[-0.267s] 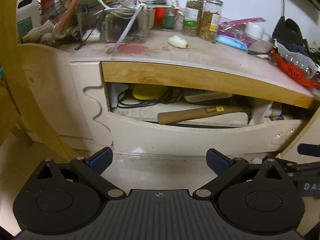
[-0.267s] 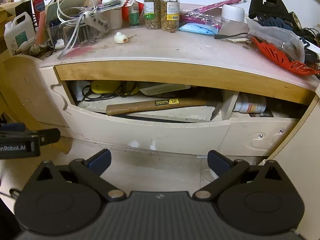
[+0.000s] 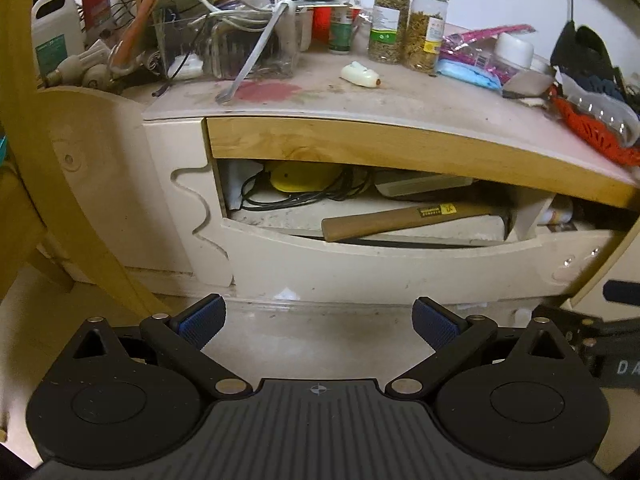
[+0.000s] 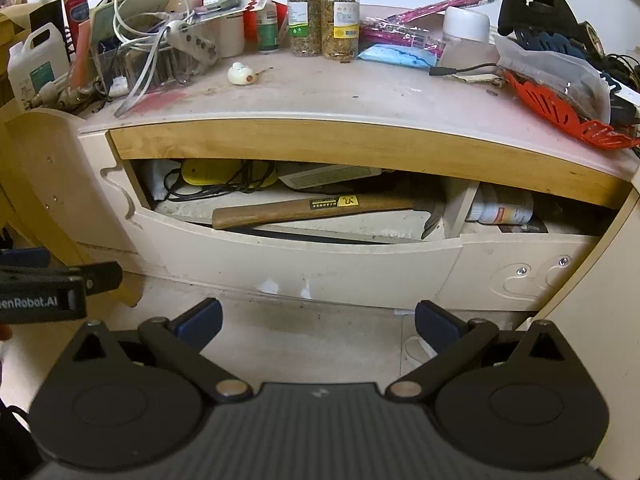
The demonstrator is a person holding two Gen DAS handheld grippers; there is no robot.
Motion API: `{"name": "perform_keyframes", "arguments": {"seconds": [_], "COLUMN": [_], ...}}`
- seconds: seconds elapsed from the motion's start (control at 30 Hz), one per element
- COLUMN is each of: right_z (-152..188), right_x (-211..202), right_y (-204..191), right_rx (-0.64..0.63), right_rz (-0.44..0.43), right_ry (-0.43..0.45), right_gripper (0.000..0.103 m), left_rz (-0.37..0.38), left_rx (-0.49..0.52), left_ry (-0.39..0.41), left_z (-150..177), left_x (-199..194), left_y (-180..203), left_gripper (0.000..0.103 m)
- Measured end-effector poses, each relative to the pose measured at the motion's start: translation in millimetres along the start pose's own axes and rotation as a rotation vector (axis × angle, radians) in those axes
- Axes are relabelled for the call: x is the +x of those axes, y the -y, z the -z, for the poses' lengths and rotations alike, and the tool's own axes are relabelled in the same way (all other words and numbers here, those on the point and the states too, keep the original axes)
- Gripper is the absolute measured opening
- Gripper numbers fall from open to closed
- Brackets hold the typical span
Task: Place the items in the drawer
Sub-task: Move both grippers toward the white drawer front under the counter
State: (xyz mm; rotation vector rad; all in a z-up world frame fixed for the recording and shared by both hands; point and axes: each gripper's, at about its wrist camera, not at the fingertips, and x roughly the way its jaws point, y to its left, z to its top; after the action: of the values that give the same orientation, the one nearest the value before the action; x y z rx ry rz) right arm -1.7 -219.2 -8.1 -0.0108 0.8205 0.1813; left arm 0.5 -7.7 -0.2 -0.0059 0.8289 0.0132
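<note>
Both your grippers, left gripper and right gripper, are spread and carry nothing, low before the drawer. Drawer's open w/ a hammer inside; small white toy and jars sit on the bench above it.

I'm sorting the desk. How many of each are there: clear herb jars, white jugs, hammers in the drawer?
Clear herb jars: 2
White jugs: 1
Hammers in the drawer: 1
Total: 4
</note>
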Motion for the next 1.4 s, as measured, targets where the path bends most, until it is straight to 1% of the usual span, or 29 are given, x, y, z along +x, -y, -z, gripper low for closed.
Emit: {"name": "perform_keyframes", "arguments": {"seconds": [0.07, 0.17, 0.23, 0.33, 0.47, 0.7, 0.9, 1.0, 1.13, 1.4], "right_z": [0.0, 2.1, -1.8, 1.2, -2.6, -1.3, -2.0, -0.9, -1.0, -0.5], "right_x": [-0.2, -1.0, 4.5, 0.5, 1.2, 2.1, 3.4, 3.1, 3.9, 5.1], "right_y": [0.1, -0.4, -4.5, -4.1, -4.9, -5.0, -5.0, -2.7, -2.3, -1.3], "right_rx": [-0.001, -0.004, -0.004, -0.003, -0.005, -0.01, -0.007, -0.007, -0.005, -0.003], "right_rz": [-0.005, -0.007, 0.003, 0.003, 0.003, 0.011, 0.02, 0.02, 0.02, 0.021], "right_ry": [0.008, 0.021, -0.009, 0.008, -0.004, -0.006, -0.006, -0.006, -0.01, -0.014], "right_gripper": [0.103, 0.103, 0.103, 0.103, 0.103, 0.103, 0.103, 0.103, 0.103, 0.103], "left_rz": [-0.004, 0.019, 0.021, 0.016, 0.026, 0.059, 0.052, 0.029, 0.01, 0.029], "left_rx": [0.0, -0.002, 0.001, 0.009, 0.011, 0.001, 0.023, 0.051, 0.061, 0.061], "left_ry": [-0.005, -0.016, -0.015, -0.01, -0.017, -0.013, -0.023, -0.034, -0.045, -0.062], "left_z": [-0.2, -0.3, -0.2, 1.3, 0.2, 0.3, 3.8, 3.9, 4.0, 2.2], "left_x": [0.2, 5.6, 5.5, 5.2, 5.8, 5.5, 6.4, 7.8, 8.8, 11.8], "left_y": [1.5, -5.5, -4.8, -3.1, -2.2, -1.3, 2.9, 5.5, 7.6, 8.5], "left_gripper": [0.103, 0.103, 0.103, 0.103, 0.103, 0.103, 0.103, 0.102, 0.102, 0.102]}}
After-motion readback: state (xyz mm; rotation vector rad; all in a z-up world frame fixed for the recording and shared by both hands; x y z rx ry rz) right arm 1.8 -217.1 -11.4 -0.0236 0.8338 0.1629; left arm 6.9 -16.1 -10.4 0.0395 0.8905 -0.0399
